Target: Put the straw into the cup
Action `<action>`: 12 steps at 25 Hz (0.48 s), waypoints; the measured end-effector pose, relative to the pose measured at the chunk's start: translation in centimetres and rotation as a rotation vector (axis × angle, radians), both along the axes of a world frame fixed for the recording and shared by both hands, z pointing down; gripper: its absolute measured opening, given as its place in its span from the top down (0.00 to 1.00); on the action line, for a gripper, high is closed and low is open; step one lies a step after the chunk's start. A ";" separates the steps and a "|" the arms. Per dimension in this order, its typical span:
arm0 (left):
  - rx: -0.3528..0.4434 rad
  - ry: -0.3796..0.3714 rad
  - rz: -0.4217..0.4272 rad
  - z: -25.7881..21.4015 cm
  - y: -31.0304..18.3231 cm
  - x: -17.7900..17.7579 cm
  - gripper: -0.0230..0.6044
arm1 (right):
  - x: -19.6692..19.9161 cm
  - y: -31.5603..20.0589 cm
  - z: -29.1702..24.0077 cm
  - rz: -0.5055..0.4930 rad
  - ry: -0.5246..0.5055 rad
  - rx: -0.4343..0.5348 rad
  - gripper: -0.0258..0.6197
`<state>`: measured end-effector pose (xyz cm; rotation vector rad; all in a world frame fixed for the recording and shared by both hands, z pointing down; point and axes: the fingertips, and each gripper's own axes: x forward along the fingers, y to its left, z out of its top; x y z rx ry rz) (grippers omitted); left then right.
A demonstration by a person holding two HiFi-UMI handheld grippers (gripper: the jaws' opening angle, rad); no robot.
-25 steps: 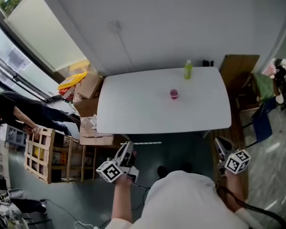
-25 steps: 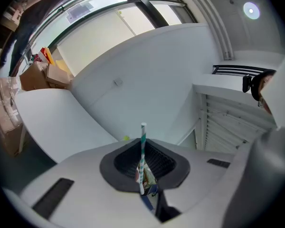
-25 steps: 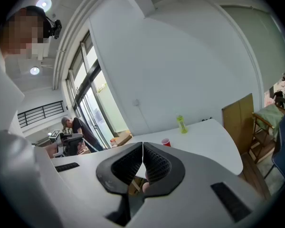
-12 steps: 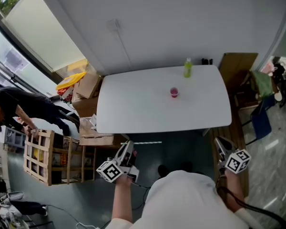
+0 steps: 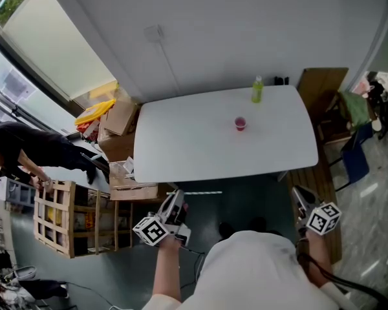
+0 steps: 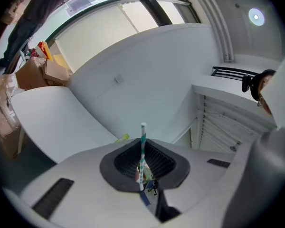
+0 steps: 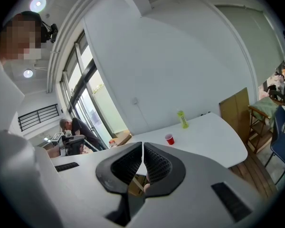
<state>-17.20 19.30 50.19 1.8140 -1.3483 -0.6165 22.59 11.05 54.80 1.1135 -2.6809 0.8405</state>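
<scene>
Striped green-and-white paper straw [image 6: 142,156]: upright, lower middle | left gripper [image 6: 144,144] pinches its bottom end | right gripper [image 7: 142,148] closed, empty | small red cup [image 5: 240,123] well apart on white table [image 5: 181,141] | light, squashes easily, hold gently low down

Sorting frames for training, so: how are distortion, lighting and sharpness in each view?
Head view: evenly lit, sharp, table edges bowed, cup tiny. Left gripper view: heavy fisheye, dark corners, straw crisp. Right gripper view: same fisheye, ceiling lamp glaring, cup clear.
</scene>
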 end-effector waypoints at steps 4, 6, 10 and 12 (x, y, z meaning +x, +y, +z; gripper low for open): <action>0.002 0.003 0.019 0.3 -0.1 -1.3 0.93 | -1.5 0.4 -0.2 0.006 0.003 0.003 0.90; -0.001 0.006 0.029 0.6 -0.2 -1.8 0.93 | -2.1 0.5 -0.1 0.010 0.007 0.006 0.90; 0.001 -0.007 0.047 0.8 -0.2 -3.1 0.93 | -3.4 1.0 -0.2 0.020 0.009 0.008 0.90; 0.000 -0.013 0.050 0.8 -0.2 -3.8 0.93 | -4.2 1.2 -0.2 0.016 0.009 0.010 0.90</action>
